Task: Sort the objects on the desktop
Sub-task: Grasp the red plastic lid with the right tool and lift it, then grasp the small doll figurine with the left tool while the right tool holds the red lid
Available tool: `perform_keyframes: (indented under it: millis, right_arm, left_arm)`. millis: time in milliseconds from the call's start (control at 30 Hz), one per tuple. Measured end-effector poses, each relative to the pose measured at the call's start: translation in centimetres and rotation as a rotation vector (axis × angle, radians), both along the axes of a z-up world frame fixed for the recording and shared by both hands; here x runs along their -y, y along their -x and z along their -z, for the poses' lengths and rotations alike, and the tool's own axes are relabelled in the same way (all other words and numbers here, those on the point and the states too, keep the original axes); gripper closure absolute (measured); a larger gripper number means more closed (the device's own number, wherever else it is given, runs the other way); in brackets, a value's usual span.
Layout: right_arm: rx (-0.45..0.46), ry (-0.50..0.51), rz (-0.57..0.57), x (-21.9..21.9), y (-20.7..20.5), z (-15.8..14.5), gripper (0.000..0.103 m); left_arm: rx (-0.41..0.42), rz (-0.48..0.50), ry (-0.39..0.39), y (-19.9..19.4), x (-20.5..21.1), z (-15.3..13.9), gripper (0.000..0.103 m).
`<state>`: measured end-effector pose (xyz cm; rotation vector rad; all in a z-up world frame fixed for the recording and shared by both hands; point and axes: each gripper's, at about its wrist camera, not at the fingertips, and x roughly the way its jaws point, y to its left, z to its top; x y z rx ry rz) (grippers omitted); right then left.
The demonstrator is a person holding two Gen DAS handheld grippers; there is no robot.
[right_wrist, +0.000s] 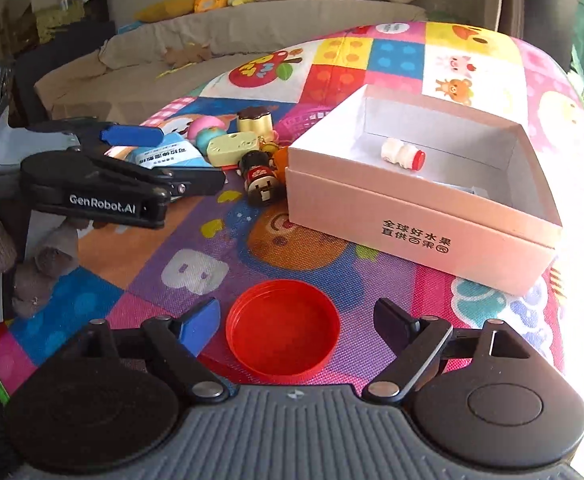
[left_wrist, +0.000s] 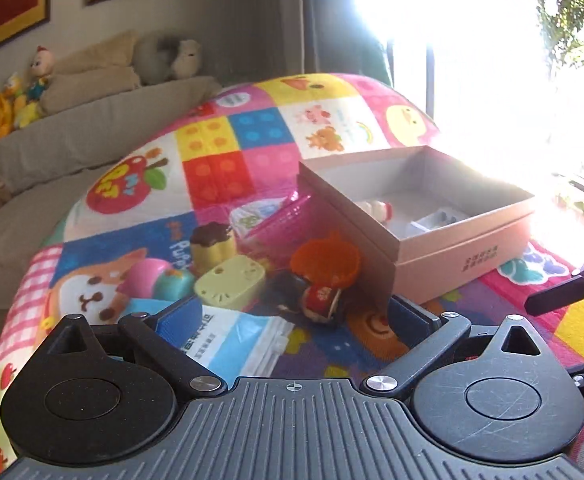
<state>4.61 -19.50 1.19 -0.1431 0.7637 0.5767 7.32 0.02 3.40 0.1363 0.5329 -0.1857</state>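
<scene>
Right gripper point(right_wrist: 296, 320) stands wide open, its blue pad point(right_wrist: 200, 318) and its black pad on either side of the red plastic lid point(right_wrist: 283, 323), neither one touching it; the lid lies rim-up on the colourful play mat point(right_wrist: 372, 280), just short of the pink cardboard box point(right_wrist: 420, 236); it looks light, stiff and thin-walled, smooth enough to skid on the mat, so I'd judge a squeeze across the full width on the threaded rim is the hold, gently, since a shallow lid like this can pop up or flex (a pinch on one wall from above would also do). Over on the other side, the left gripper point(left_wrist: 292, 316) is open too, nothing between its pads, hovering above the blue-and-white packet point(left_wrist: 236, 340) with the little doll figure point(left_wrist: 320, 296) just ahead; beyond that sits the heap still to sort: a pale yellow cheese-shaped toy point(left_wrist: 230, 284), a pudding toy point(left_wrist: 212, 246), a pink-and-teal ball point(left_wrist: 160, 280), a pink basket point(left_wrist: 284, 220); inside the box already, a small white bottle with a red cap point(right_wrist: 402, 155), lying on its side.
</scene>
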Motion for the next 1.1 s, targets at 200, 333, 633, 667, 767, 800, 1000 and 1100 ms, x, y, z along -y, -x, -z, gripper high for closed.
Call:
perform_keyframes:
  millis: [200,333,633,667,767,800,1000,1100]
  right_arm:
    - [0.007,-0.059,0.09,2.5,1.0,0.8,0.004]
    - [0.004,-0.076,0.088,3.2,1.6,1.2,0.001]
    - [0.009,-0.07,0.076,2.5,1.7,2.0,0.0]
    - [0.009,-0.069,0.074,2.5,1.7,2.0,0.0]
    - [0.01,-0.066,0.066,2.6,1.7,2.0,0.0]
    - [0.012,-0.064,0.065,2.6,1.8,2.1,0.0]
    - [0.021,-0.031,0.093,1.8,2.2,2.1,0.0]
    - [0.045,0.055,0.081,0.6,2.6,2.3,0.0]
  left_arm:
    - [-0.083,0.031,-0.069,-4.6,1.9,1.8,0.016]
    - [-0.094,0.048,-0.099,-5.8,2.2,2.2,0.016]
    - [-0.096,0.093,-0.068,-0.4,1.9,1.1,0.036]
    - [-0.106,0.116,-0.054,0.9,1.8,0.9,0.036]
    - [-0.137,0.193,-0.034,4.5,1.7,0.6,0.035]
    - [-0.143,0.21,-0.044,5.8,1.7,0.6,0.034]
    - [-0.116,0.094,-0.144,8.6,0.5,1.0,0.012]
    - [-0.107,-0.028,-0.208,7.6,-0.9,1.2,0.011]
